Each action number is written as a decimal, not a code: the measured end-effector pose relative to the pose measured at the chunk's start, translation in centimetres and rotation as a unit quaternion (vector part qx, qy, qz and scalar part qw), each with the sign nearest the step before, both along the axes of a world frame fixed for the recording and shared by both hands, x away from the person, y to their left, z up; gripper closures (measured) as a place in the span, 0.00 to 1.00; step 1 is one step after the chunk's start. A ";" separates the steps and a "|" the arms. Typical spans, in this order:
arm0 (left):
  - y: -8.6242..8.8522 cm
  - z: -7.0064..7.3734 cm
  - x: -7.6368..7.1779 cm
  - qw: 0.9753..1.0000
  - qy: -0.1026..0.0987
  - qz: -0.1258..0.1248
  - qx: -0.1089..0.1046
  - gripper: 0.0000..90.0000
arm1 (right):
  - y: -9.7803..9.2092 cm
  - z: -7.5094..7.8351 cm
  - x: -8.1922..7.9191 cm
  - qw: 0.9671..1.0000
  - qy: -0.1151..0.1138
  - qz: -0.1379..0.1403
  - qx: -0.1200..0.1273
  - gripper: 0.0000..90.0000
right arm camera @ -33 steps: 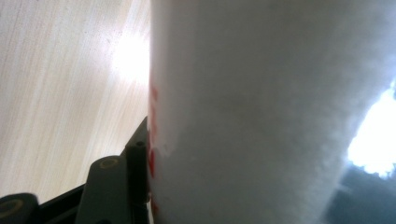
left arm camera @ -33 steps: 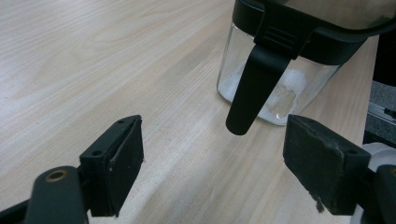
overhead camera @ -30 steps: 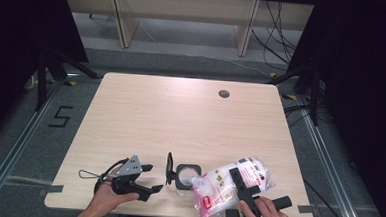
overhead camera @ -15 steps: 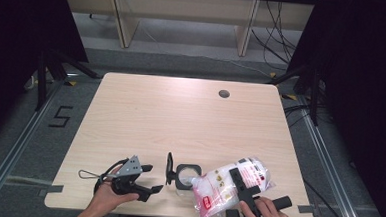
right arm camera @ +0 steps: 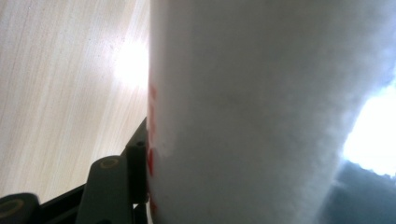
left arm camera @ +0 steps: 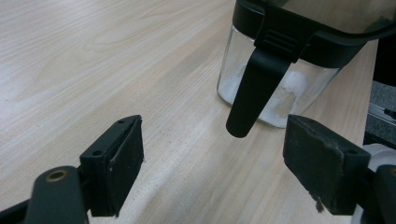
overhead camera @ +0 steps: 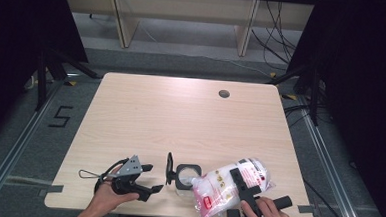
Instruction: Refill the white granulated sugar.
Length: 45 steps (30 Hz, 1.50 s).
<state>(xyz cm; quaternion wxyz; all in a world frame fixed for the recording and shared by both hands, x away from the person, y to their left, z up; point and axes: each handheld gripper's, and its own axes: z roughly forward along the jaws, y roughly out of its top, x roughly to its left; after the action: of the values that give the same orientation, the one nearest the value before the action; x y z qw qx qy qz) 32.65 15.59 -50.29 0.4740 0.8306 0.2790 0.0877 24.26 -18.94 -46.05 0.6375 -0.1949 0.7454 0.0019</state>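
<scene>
Low in the high view, the right hand-held gripper (overhead camera: 241,183) pinches a white powder bag (overhead camera: 227,188) lying at the bench's (overhead camera: 180,118) lower right. At lower left, the left hand-held gripper (overhead camera: 149,179) sits spread wide, holding nothing, aimed at a glass jar (overhead camera: 186,176) just left of the bag, its black lid (overhead camera: 169,168) flipped up.

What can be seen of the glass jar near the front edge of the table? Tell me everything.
The glass jar stands upright on the wooden table near its front edge, between the two grippers. Its body is clear glass with a black square collar around the open mouth. A black hinged lid stands up on its left side, and a black latch tab hangs down the wall. A little white powder lies at the bottom. The white bag sits close at its right; whether they touch cannot be told. The open left gripper points at it without touching.
</scene>
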 end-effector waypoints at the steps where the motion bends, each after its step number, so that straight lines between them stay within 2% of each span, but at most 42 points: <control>1: 0.0 0.0 0.0 1.000 -0.001 -0.001 0.001 0.22 | 0.0 0.0 0.0 1.000 0.000 -0.001 0.001 0.47; 2: 0.1 0.0 0.0 1.000 -0.004 -0.004 0.002 0.22 | 0.0 0.0 0.0 1.000 0.001 -0.001 0.001 0.47; 4: 0.1 0.0 -0.1 1.000 0.000 0.008 0.000 0.22 | -0.1 0.0 0.0 1.000 0.003 -0.002 0.003 0.47; 10: 0.0 0.0 -0.1 1.000 0.004 0.007 -0.004 0.22 | -0.1 0.0 -0.1 1.000 0.006 -0.003 0.004 0.47; 13: 0.0 0.0 -0.1 1.000 0.004 0.003 -0.002 0.22 | -0.1 0.0 -0.1 1.000 0.007 -0.002 0.002 0.47; 14: 0.1 0.1 0.0 1.000 -0.002 0.003 0.007 0.22 | -0.1 0.0 -0.1 1.000 0.007 -0.002 0.002 0.47; 15: 0.1 0.1 0.0 1.000 0.006 0.003 0.000 0.22 | -0.1 0.0 -0.1 1.000 0.007 -0.002 0.002 0.47; 16: -0.1 0.1 -0.1 1.000 0.005 0.009 -0.008 0.22 | -0.1 0.0 -0.1 1.000 0.007 -0.002 0.003 0.47; 19: 0.0 0.0 -0.1 1.000 0.003 0.007 -0.009 0.22 | -0.1 0.1 -0.1 1.000 0.001 0.004 0.001 0.47; 20: 0.1 0.1 0.1 1.000 -0.001 0.004 0.000 0.22 | -0.1 0.1 0.0 1.000 0.000 0.004 0.000 0.47; 22: -0.1 0.2 0.0 1.000 0.002 0.005 -0.010 0.22 | -0.1 0.0 -0.1 1.000 0.006 -0.001 0.004 0.47; 24: -0.1 0.2 0.1 1.000 -0.004 -0.003 -0.005 0.22 | -0.2 0.0 0.0 1.000 0.003 0.004 0.003 0.47; 25: -0.1 0.1 0.1 1.000 0.002 0.001 -0.006 0.22 | -0.2 0.0 0.0 1.000 0.006 0.001 0.004 0.47; 26: 0.0 0.1 0.2 1.000 -0.006 -0.006 0.004 0.22 | -0.3 -0.1 -0.1 1.000 0.015 -0.017 0.012 0.47; 27: 0.0 0.1 0.2 1.000 -0.006 -0.007 0.005 0.22 | -0.4 -0.2 -0.1 1.000 0.011 -0.014 0.015 0.47; 28: -0.1 0.1 0.1 1.000 -0.006 -0.005 0.000 0.22 | -0.3 0.0 0.1 1.000 0.005 -0.001 0.003 0.47; 29: -0.1 0.1 0.0 1.000 0.001 0.000 -0.004 0.22 | -0.4 -0.1 0.1 1.000 0.006 -0.003 0.006 0.47; 30: 0.0 0.2 0.0 1.000 -0.004 -0.001 -0.003 0.22 | -0.5 -0.2 0.0 1.000 0.010 -0.010 0.016 0.47; 32: -0.1 0.1 0.1 1.000 -0.005 0.000 -0.007 0.22 | -0.4 0.1 0.1 1.000 0.004 -0.005 0.000 0.47; 33: -0.1 0.1 0.1 1.000 0.000 0.000 -0.004 0.22 | -0.4 0.0 0.0 1.000 0.004 -0.007 0.006 0.47; 34: -0.1 0.1 0.0 1.000 0.004 0.002 -0.005 0.22 | -0.4 0.1 0.0 1.000 0.000 -0.002 0.000 0.47; 35: -0.1 0.1 0.1 1.000 -0.003 0.000 -0.003 0.22 | -0.3 0.1 0.0 1.000 0.001 -0.002 0.001 0.47; 36: 0.1 0.2 0.2 1.000 -0.003 -0.001 0.009 0.22 | -0.3 0.1 0.0 1.000 0.000 0.000 0.000 0.47; 37: -0.1 0.1 0.0 1.000 0.005 0.003 -0.005 0.22 | -0.3 0.1 -0.1 1.000 0.008 -0.008 0.001 0.47; 39: 0.0 0.2 0.1 1.000 -0.005 -0.004 -0.001 0.22 | -0.4 -0.2 -0.2 1.000 0.010 -0.016 0.017 0.47; 41: -0.1 0.1 0.0 1.000 0.002 0.003 -0.008 0.22 | -0.3 0.0 -0.1 1.000 0.004 -0.006 0.006 0.47; 42: 0.1 0.2 0.1 1.000 -0.004 0.001 0.008 0.22 | -0.4 -0.1 -0.1 1.000 0.007 -0.011 0.011 0.47; 43: 0.1 0.2 0.1 1.000 -0.004 0.001 0.007 0.22 | -0.4 -0.2 -0.2 1.000 0.008 -0.016 0.014 0.47; 44: -0.1 0.1 0.1 1.000 -0.002 -0.001 -0.006 0.22 | -0.4 -0.1 -0.2 1.000 0.007 -0.013 0.012 0.47; 45: -0.1 0.1 0.1 1.000 -0.005 -0.002 -0.004 0.22 | -0.3 0.2 0.0 1.000 -0.001 0.001 -0.002 0.47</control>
<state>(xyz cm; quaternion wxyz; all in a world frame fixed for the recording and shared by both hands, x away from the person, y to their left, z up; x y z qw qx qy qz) 32.73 15.53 -50.17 0.4789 0.8286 0.2756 0.0899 24.23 -19.21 -45.89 0.6375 -0.1973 0.7448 0.0008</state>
